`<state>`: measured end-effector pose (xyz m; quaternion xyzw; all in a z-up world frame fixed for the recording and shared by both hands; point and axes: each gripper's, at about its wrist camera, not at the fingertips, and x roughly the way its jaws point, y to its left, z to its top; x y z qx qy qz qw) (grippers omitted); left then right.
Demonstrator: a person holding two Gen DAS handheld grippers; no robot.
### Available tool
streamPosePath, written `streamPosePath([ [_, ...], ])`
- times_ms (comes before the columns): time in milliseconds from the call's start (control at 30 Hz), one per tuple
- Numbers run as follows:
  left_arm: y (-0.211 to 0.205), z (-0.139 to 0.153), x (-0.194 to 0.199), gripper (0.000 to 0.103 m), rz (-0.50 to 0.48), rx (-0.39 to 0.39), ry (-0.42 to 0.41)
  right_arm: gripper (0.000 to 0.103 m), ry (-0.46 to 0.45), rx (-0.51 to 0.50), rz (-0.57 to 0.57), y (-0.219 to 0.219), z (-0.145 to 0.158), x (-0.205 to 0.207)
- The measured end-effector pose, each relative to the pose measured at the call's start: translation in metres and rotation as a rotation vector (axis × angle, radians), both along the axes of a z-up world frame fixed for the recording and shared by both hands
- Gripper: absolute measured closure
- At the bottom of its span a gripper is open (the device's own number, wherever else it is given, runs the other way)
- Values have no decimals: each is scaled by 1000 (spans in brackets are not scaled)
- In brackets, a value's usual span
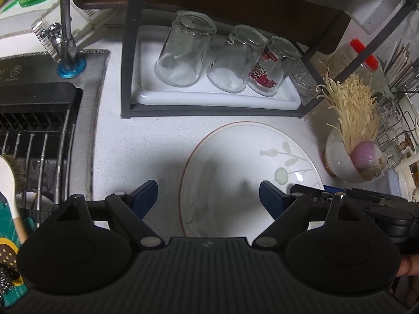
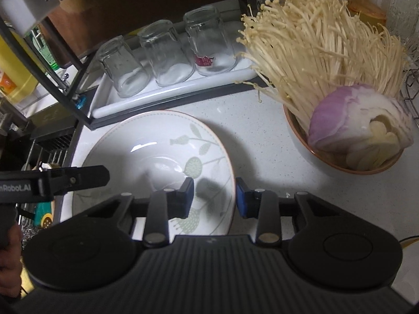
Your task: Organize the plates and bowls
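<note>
Round glossy plate [image 2: 146, 154] between parted right claw [image 2: 214, 196] pads; left claw [image 1: 208, 196] open.

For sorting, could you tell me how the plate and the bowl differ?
The plate is wide, shallow and empty; the bowl is smaller, deeper and holds mushrooms and an onion. The plate has leaf prints; none show on the bowl. Both have brownish rims and sit on the counter.

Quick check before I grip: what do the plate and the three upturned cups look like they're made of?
Plate: likely glazed ceramic; opaque white, glossy highlight, printed green leaves, brown rim line. Cups: clear glass by the look; the white tray shows through them, though clear plastic can't be ruled out.
</note>
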<state>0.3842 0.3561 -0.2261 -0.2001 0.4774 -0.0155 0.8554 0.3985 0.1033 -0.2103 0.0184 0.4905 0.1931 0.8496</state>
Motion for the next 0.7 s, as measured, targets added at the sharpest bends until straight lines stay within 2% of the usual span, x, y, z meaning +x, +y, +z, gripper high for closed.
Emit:
streamPosePath([
  [133, -1, -2, 5, 15, -15, -19, 8, 81, 13, 3, 6, -3, -1, 5],
  [267, -3, -3, 11, 15, -31, -72, 16, 83, 35, 21, 17, -9, 0, 7],
  [400, -6, -3, 15, 16, -30, -60, 19, 84, 45, 26, 23, -9, 0, 7],
  [500, -3, -3, 17, 16, -22, -81, 25, 84, 50, 25, 23, -11, 2, 5],
  [700, -3, 7, 11, 16, -2, -123, 25, 85, 11, 18, 20, -16, 18, -5],
])
